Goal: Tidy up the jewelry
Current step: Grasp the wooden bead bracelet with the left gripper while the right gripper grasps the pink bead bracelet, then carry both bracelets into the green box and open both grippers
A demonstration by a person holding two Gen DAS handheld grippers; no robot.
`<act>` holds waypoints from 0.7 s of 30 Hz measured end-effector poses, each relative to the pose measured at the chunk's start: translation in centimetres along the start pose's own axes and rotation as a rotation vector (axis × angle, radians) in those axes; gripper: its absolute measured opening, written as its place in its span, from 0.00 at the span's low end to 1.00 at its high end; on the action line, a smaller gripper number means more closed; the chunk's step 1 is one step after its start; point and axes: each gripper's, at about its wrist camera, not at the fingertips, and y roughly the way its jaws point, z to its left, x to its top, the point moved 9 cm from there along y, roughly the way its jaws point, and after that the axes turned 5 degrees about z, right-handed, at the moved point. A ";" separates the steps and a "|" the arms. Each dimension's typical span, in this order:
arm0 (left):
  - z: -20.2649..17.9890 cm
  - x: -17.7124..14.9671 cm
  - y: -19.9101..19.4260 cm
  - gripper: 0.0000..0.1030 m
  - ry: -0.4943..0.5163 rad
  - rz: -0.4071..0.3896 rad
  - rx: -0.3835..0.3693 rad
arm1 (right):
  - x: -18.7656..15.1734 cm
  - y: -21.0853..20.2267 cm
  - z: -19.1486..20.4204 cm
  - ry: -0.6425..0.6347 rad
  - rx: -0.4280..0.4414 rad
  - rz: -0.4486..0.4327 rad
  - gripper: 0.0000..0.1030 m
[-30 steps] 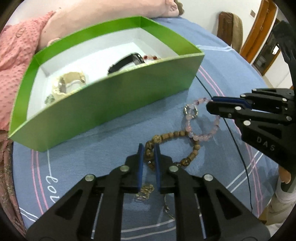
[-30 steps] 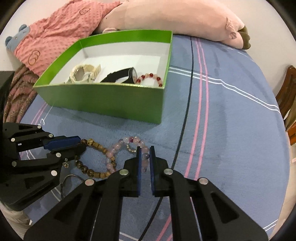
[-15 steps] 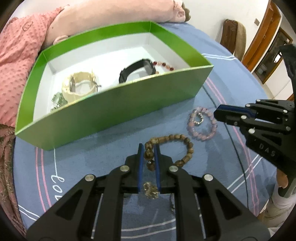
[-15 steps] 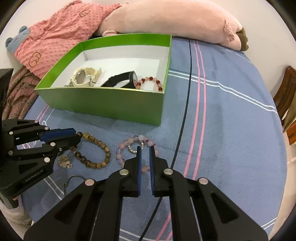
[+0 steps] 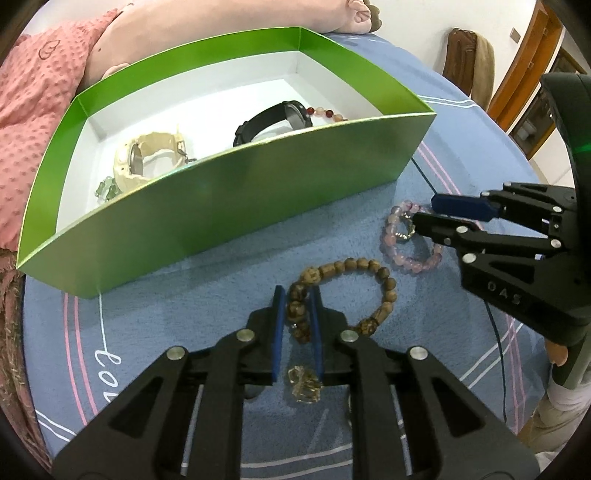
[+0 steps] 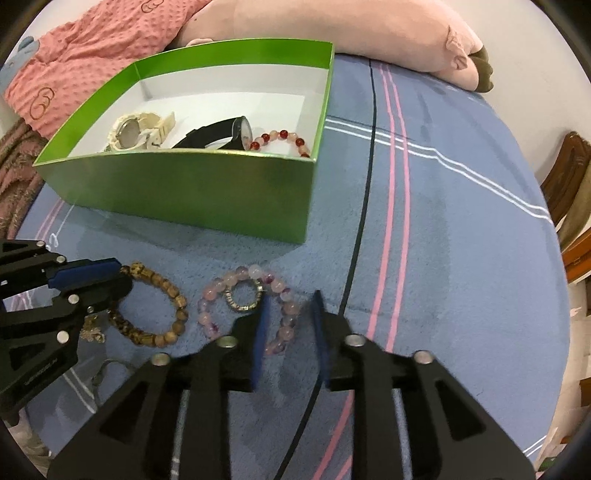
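Note:
A green box (image 5: 236, 206) (image 6: 207, 192) holds a cream watch (image 5: 147, 158) (image 6: 140, 129), a black watch (image 5: 273, 118) (image 6: 218, 134) and a red-and-pink bead bracelet (image 6: 280, 140). On the blue cloth lie a brown wooden bead bracelet (image 5: 351, 291) (image 6: 159, 306), a pink bead bracelet (image 5: 406, 240) (image 6: 255, 306) with a silver ring (image 6: 242, 297) inside it, and a small gold piece (image 5: 304, 382). My left gripper (image 5: 296, 295) (image 6: 110, 277) is shut on the wooden bracelet's left side. My right gripper (image 6: 290, 306) (image 5: 424, 212) is open, its fingers straddling the pink bracelet's right side.
A pink plush toy (image 6: 332, 22) and pink dotted fabric (image 6: 74, 48) lie behind the box. A wooden chair (image 6: 569, 177) stands at the right past the table edge. A thin metal piece (image 6: 107, 369) lies on the cloth near the left gripper.
The two bracelets, overlapping a second ago, now lie apart. My right gripper has opened from shut around the pink bracelet. My left gripper still pinches the wooden bracelet.

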 end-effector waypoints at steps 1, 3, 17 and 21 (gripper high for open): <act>-0.1 0.0 0.0 0.15 0.003 -0.001 0.003 | 0.0 0.0 0.0 -0.005 -0.012 -0.006 0.32; -0.2 0.0 0.0 0.15 0.013 -0.007 0.019 | 0.0 0.0 0.1 -0.013 -0.019 -0.011 0.31; -0.9 -0.1 -0.4 0.11 0.034 -0.038 0.057 | -0.4 -0.3 1.5 -0.057 -0.005 -0.020 0.07; -0.9 0.3 -1.9 0.11 0.033 -0.095 0.036 | -0.2 -1.4 1.4 -0.046 0.010 -0.043 0.07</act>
